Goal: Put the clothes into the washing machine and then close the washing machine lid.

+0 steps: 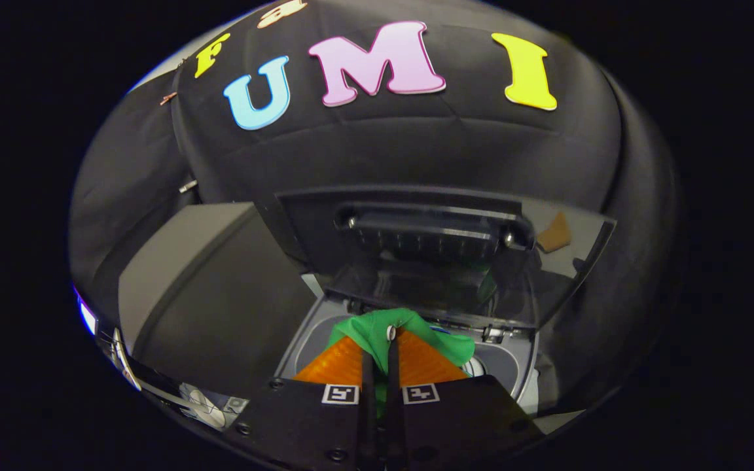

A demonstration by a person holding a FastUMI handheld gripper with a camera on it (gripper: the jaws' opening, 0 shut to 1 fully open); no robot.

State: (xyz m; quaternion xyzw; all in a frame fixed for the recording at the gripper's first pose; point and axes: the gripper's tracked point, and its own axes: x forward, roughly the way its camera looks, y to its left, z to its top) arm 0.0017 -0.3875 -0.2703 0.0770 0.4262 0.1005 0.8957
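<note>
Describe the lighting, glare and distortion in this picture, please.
Gripper view: dim booth, strong fisheye bending of the washing machine; its raised transparent lid carries reflections; the green cloth, pinched in the hand-held gripper over the drum opening, is bright and sharp.

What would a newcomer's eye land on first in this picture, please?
Probably the bright green cloth, pinched between the gripper's closed fingers just over the washing machine's open tub. Next, the clear lid standing raised beyond the cloth.
</note>
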